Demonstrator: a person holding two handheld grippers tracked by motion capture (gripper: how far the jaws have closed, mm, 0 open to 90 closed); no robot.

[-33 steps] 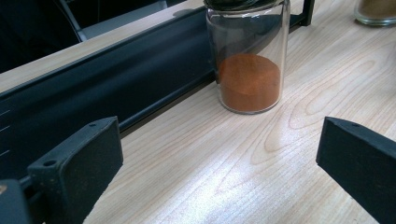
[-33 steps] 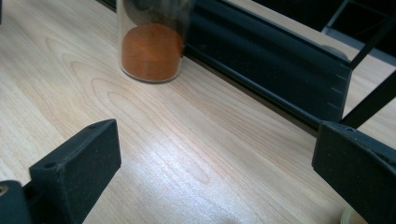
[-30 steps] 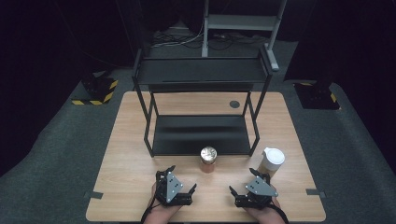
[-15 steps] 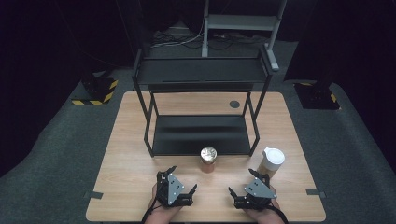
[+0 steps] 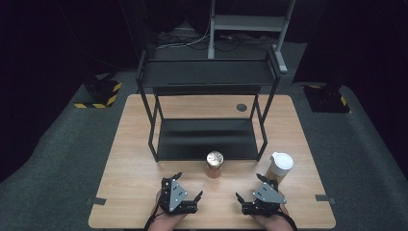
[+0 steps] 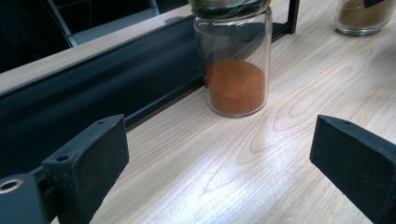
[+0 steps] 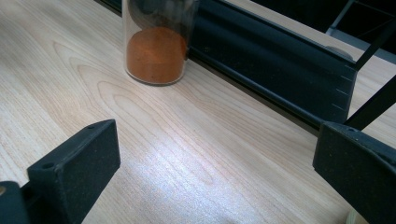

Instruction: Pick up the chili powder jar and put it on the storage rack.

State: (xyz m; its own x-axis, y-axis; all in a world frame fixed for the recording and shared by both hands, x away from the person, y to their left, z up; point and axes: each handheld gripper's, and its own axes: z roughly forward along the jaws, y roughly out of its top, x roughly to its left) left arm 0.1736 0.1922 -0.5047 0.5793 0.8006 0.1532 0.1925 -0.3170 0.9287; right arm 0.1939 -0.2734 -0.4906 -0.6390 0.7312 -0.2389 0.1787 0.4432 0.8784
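The jar [image 5: 215, 163] stands upright on the bench [image 5: 134, 159], long axis vertical, lid up, just in front of the rack [image 5: 207, 139] at its front edge. It holds orange powder in its lower part (its lid is cut off at the top of both gripper views). From the left gripper [image 5: 185, 195] it lies at 1 o'clock; from the right gripper [image 5: 246, 199] at 11 o'clock.

Both hands rest low at the near edge, at 6 o'clock of the high view, each gripper pointing forward and inward toward the jar. The left gripper's jaws stand wide and have just been closing a little, with bare bench between them. The right gripper's jaws stand wide, also with bare wood between.

A 2nd jar [image 6: 362, 16] with brown contents is cut off at the left gripper view's top right corner; in the high view it wears a white lid at 4 o'clock of the rack.
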